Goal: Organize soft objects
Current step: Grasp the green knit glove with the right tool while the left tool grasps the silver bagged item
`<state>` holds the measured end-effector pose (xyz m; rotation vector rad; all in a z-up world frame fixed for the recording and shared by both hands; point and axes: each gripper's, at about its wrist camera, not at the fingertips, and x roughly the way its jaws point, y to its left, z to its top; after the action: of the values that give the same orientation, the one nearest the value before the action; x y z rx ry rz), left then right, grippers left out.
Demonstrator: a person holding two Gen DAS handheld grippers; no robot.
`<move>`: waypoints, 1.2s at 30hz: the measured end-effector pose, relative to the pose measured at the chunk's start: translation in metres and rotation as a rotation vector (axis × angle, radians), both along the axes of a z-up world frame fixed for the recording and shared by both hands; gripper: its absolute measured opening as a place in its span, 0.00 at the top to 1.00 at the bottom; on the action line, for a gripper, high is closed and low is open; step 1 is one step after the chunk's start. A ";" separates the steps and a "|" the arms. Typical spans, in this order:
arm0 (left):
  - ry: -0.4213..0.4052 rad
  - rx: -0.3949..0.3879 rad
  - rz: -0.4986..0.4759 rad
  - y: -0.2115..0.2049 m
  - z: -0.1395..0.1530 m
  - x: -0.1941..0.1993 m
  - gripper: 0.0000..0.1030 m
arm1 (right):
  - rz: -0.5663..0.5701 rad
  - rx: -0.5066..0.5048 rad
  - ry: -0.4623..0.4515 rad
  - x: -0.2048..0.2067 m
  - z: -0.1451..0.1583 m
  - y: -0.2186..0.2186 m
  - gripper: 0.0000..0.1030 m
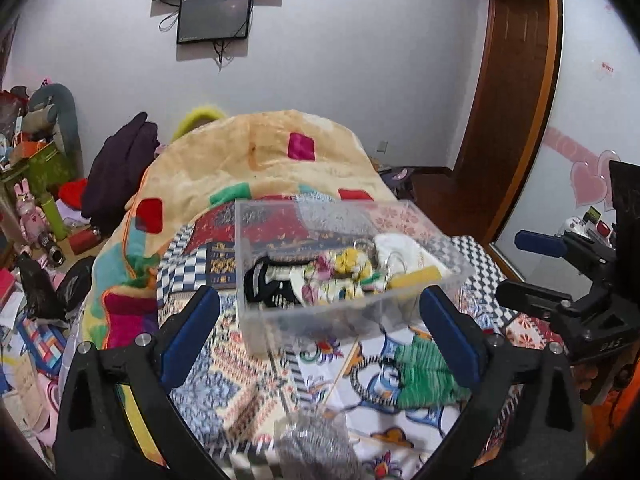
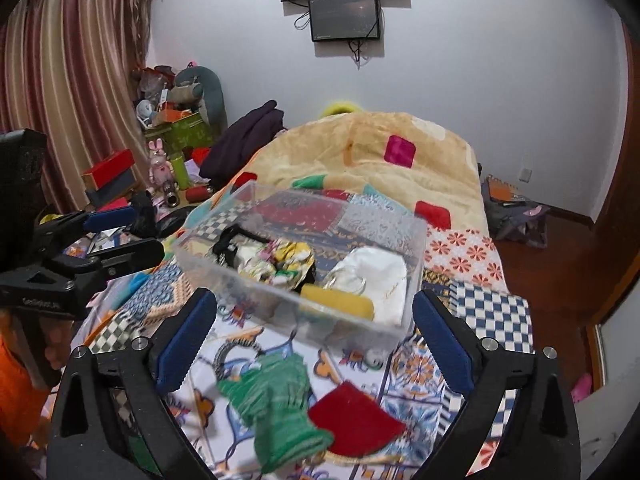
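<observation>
A clear plastic box (image 1: 256, 320) (image 2: 208, 216) sits on the patterned bedspread and holds soft items: a black piece (image 1: 260, 288), floral cloth (image 2: 280, 260), a white cloth (image 2: 380, 276) and a yellow sponge (image 2: 340, 304). A green knitted piece (image 1: 424, 372) (image 2: 280, 400) lies on the bed in front of the box, beside a red cloth (image 2: 356, 420). A grey knitted item (image 1: 316, 444) lies near the left gripper's base. My left gripper (image 1: 320, 332) is open and empty, short of the box. My right gripper (image 2: 314, 336) is open and empty above the green piece.
A folded beige blanket (image 1: 280, 148) (image 2: 380, 144) with coloured patches lies behind the box. Cluttered boxes and toys (image 2: 168, 144) stand at the left by a curtain. A wooden door frame (image 1: 516, 120) and bags on the floor (image 2: 516, 212) are at the right.
</observation>
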<state>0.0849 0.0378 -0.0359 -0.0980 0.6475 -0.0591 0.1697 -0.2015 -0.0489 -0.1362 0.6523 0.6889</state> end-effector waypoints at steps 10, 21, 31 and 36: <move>0.125 0.073 0.002 0.000 -0.046 -0.028 0.02 | 0.009 -0.060 0.092 -0.015 -0.050 0.000 0.05; 0.268 0.026 -0.017 -0.002 -0.099 -0.039 0.02 | 0.114 -0.126 0.186 -0.027 -0.082 0.019 0.37; 0.257 0.038 -0.047 -0.013 -0.104 -0.044 0.22 | 0.154 -0.158 0.247 -0.026 -0.095 0.022 0.77; 0.250 0.016 -0.053 -0.011 -0.101 -0.044 0.46 | 0.154 -0.127 0.253 -0.027 -0.091 0.018 0.91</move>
<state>0.0405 0.0266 -0.1369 -0.0731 0.9000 -0.0941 0.1431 -0.1831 -0.1399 -0.2200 0.9364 0.8204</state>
